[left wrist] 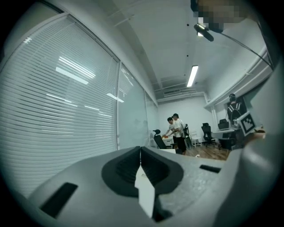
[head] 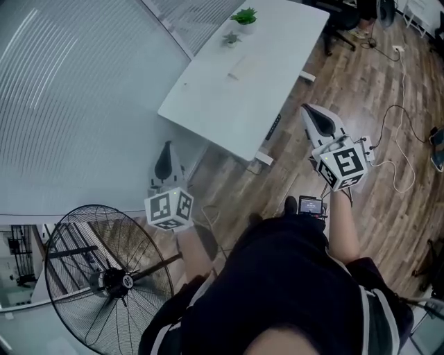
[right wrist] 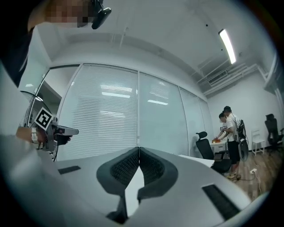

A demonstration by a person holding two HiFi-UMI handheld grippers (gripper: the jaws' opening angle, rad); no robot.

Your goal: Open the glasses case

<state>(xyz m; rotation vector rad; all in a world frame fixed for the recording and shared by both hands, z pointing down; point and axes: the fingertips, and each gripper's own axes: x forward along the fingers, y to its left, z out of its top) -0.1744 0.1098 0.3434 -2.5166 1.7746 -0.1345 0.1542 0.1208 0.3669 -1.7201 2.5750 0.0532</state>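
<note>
Dark shirt (head: pixel 291 291) nearest; left gripper (head: pixel 165 163) and right gripper (head: pixel 320 122) clamped together on nothing; no glasses case made out, opening not begun.

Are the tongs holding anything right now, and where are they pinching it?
Nothing. The left tongs and the right tongs are both shut and empty.

White desk (head: pixel 229 104) (2 small plants (head: pixel 243 16)), standing fan (head: pixel 114 281).
</note>
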